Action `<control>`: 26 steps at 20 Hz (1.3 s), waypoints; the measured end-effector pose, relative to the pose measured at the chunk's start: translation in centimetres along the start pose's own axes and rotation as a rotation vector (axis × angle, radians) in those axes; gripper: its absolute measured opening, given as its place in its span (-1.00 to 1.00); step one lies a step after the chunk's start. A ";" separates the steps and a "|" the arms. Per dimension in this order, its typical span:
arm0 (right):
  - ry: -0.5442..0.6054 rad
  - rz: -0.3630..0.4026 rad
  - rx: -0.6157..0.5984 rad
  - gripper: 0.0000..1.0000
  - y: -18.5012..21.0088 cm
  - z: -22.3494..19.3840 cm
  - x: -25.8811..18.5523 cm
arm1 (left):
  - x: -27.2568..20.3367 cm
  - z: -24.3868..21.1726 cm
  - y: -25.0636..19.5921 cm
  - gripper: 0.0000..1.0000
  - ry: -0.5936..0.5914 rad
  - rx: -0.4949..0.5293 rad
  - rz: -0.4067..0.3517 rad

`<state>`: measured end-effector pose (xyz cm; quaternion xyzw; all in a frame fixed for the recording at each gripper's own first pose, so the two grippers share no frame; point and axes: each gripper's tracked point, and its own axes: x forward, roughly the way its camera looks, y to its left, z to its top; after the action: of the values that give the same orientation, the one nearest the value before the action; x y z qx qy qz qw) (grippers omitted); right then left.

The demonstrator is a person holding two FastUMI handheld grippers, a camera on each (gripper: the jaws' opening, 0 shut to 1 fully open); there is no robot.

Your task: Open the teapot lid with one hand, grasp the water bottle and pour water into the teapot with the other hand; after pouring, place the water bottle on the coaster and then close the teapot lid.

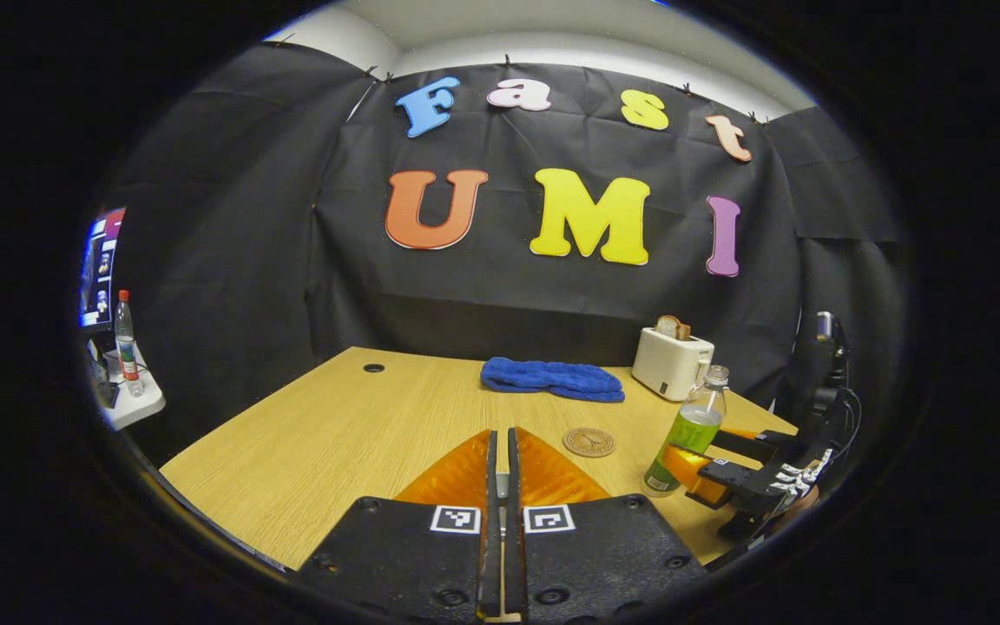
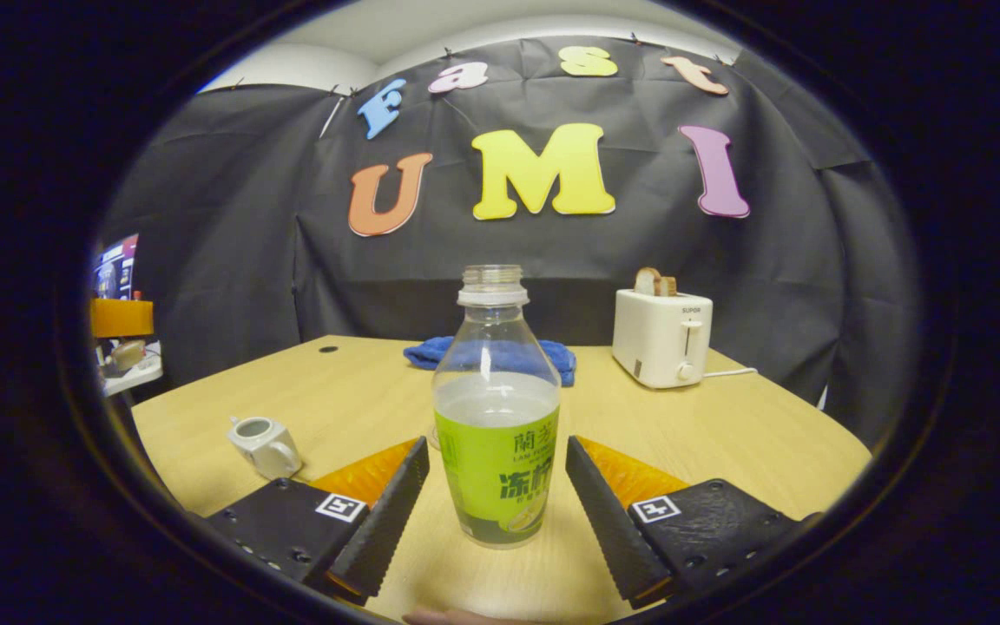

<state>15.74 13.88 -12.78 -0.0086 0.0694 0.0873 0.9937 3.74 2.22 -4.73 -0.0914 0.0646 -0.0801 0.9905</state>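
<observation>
Pale wood-grain laminate covers the worktop point(image 2: 708, 434), a smooth slab with a rounded front edge and one small round cable hole point(image 1: 373, 368) near its far left corner; creased black cloth hangs as the booth wall behind it.

One clear plastic water bottle with a lime-green label point(image 2: 496, 417) stands upright, uncapped, its threaded neck bare and liquid reaching about to the top of the label. The right gripper point(image 2: 496, 486) is spread wide, its ribbed fingers point(image 2: 383, 521) flanking the bottle on either side with a gap on each; neither touches it. In the left gripper view the same bottle point(image 1: 689, 434) stands just right of one round brown coaster point(image 1: 588, 442), not on it.

One small white ceramic teapot point(image 2: 264, 444) sits near the worktop's left front edge in the right gripper view, its round mouth open and lidless.

The left gripper point(image 1: 501, 469) has its two fingers pressed together; whether they pinch anything I cannot tell.

Farther back lie one rumpled blue terry towel point(image 1: 552, 378) and one boxy cream toaster point(image 2: 661, 337) with toast point(image 2: 654, 281) poking from its slots. A second, red-capped bottle point(image 1: 125, 335) stands on a white side shelf point(image 1: 134, 406) at far left.
</observation>
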 end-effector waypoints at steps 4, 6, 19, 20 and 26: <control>0.010 -0.027 -0.019 0.60 0.1 -0.2 1.3 | -0.8 0.0 -0.5 -0.92 -0.002 0.024 -0.027; 0.007 -0.030 -0.027 0.51 0.2 -0.1 1.3 | -0.8 0.0 -0.7 -0.92 -0.001 0.027 -0.034; 0.013 -0.090 -0.378 0.45 2.4 2.8 -0.5 | -2.1 1.6 2.8 -0.92 -0.033 0.045 0.001; 0.025 -0.099 -0.438 0.45 2.8 2.5 -0.5 | -2.3 1.8 3.2 -0.92 -0.038 0.038 0.004; 0.067 -0.126 -0.730 0.46 5.0 1.0 0.0 | -2.9 1.4 5.1 -0.92 -0.029 0.051 0.001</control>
<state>15.02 18.87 -11.82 -0.3697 0.0655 0.0445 0.9258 1.84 7.91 -3.98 -0.0673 0.0481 -0.0800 0.9934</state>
